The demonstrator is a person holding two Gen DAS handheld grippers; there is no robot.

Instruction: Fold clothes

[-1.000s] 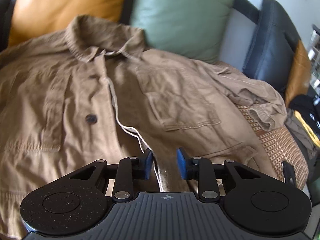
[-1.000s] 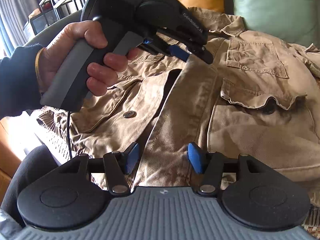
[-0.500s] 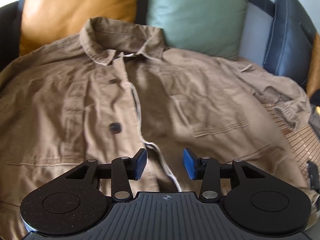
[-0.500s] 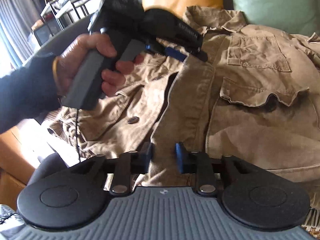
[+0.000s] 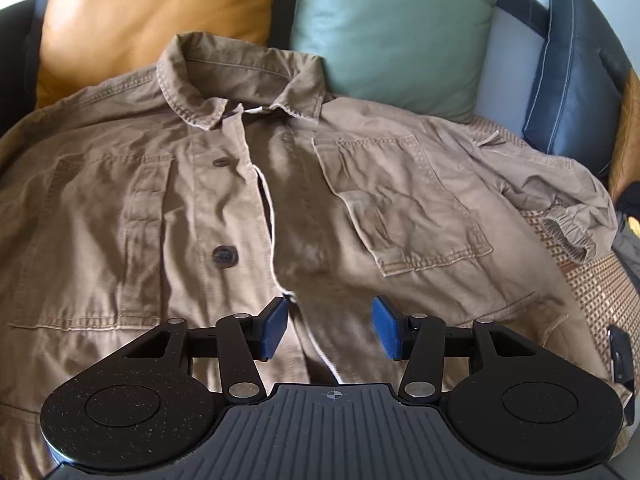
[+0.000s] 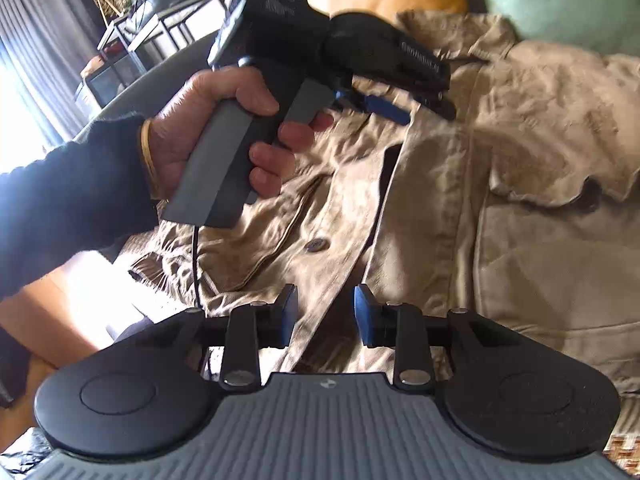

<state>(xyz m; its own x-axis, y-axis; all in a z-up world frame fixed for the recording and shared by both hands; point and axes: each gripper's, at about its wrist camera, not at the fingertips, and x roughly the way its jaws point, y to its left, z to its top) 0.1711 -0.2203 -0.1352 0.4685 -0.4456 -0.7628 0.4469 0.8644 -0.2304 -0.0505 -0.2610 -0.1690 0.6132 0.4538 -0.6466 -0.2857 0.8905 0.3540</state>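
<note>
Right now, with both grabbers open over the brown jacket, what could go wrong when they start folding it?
The jacket lies unbuttoned, so the left gripper, open over the front edge, might pinch only the top flap and drag it askew. The far sleeve is bunched near the sofa edge and could stay crumpled inside the fold. The right gripper is open over the same edge, so the two could pull against each other.
</note>
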